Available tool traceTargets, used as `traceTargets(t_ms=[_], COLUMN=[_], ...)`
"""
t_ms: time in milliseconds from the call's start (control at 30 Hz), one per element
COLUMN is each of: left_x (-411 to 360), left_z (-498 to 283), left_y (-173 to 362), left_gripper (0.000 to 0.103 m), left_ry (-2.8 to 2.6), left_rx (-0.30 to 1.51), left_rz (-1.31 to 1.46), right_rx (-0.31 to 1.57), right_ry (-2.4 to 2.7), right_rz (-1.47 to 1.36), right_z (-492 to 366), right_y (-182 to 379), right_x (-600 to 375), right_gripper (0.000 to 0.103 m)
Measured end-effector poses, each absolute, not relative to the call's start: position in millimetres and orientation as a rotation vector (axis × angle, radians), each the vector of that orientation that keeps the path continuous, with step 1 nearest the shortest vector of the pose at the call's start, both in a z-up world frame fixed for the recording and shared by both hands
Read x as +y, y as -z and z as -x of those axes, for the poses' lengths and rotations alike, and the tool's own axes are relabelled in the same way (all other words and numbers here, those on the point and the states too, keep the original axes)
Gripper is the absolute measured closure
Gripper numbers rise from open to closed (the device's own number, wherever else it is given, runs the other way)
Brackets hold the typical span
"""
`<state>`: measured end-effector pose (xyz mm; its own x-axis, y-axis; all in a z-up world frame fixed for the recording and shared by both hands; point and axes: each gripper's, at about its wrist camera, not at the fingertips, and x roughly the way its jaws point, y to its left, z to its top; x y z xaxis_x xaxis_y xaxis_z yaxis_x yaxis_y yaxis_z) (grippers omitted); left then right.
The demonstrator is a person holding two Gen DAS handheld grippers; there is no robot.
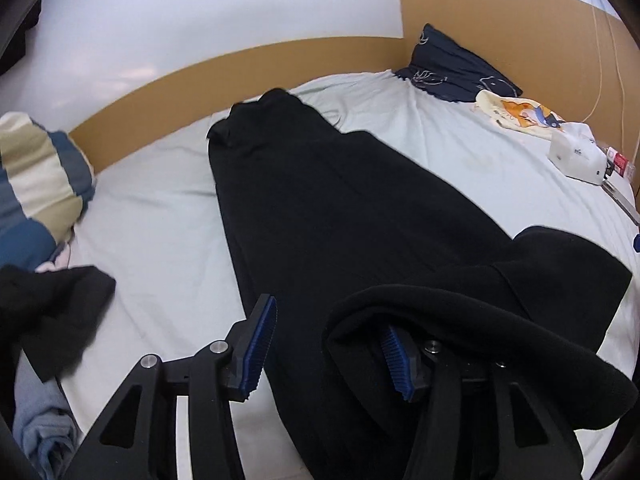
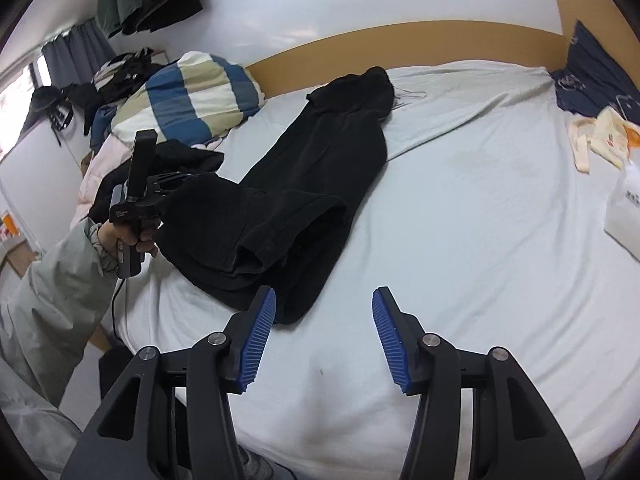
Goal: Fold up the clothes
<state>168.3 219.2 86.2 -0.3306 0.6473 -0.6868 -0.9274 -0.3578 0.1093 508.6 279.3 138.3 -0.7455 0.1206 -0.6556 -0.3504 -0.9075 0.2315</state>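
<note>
A long black garment (image 1: 320,208) lies lengthwise on the pale bed sheet (image 1: 160,240), its far end bunched near the wooden bed frame. Its near end (image 1: 460,320) is lifted and draped over the right finger of my left gripper (image 1: 328,320), which is open; the left finger (image 1: 260,348) is bare. In the right wrist view the garment (image 2: 332,152) runs diagonally, and its folded-back end (image 2: 256,232) hangs over the left gripper (image 2: 148,196), held by a hand in a grey sleeve. My right gripper (image 2: 324,300) is open above the sheet, just right of the garment's near corner.
A striped duvet (image 2: 192,96) and a dark clothes heap (image 1: 52,308) crowd the left side. A navy pillow (image 1: 452,68), a cream printed cloth (image 1: 520,114) and a white box (image 1: 576,152) lie far right. A white bag (image 2: 624,208) sits at the right edge.
</note>
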Motion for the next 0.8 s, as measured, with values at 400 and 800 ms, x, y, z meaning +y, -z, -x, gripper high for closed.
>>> traceTargets(t_ms=[400,800], left_x=[159.1,160.2], left_z=[-160.1,-153.0], left_y=[-74.4,-102.7], left_gripper=[0.024,0.022], left_ry=[-1.953,-1.959], left_rx=[0.52,0.255], left_rz=[0.726,0.892], right_rx=[0.156,0.76], right_ry=[-2.972,-2.718], right_rz=[0.847,0.931], right_z=[-477.5,-395.6], right_y=[-143.8,-95.2], right_x=[267.0,312.9], right_gripper=[0.045,0.066])
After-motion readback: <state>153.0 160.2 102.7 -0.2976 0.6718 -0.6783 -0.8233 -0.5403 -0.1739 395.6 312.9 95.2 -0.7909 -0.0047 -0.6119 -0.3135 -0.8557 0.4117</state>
